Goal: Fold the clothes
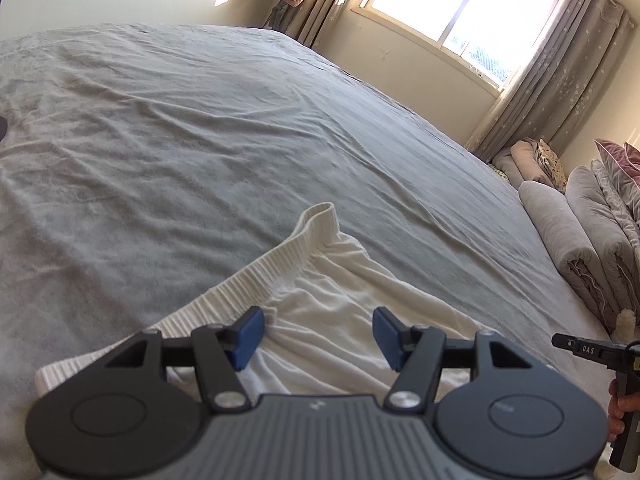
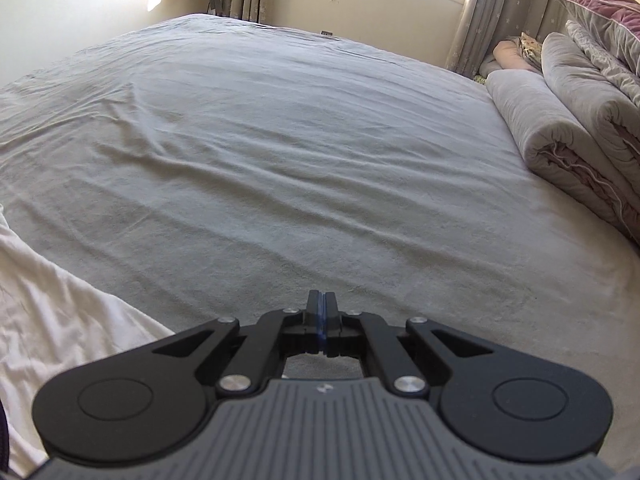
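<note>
On the bed (image 1: 200, 128), the white garment (image 1: 340, 300) lies rumpled at the near edge under the left gripper (image 1: 318, 338), jaws wide and empty; the right gripper (image 2: 322, 320) has its jaws pressed together on nothing, over bare sheet beside it. Best move, I'd say: pinch the ribbed waistband (image 1: 256, 276) at both ends and tension flat before folding. Only legible text: "DAS" on the right tool's body.

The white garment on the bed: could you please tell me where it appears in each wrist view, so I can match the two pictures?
Left wrist view: the white garment lies at lower centre, its ribbed waistband running up-left, directly ahead of the open left gripper.
Right wrist view: the garment fills only the lower-left edge, left of the shut right gripper.
Shared landmark: the rolled grey quilt at the bed's right side.
</note>
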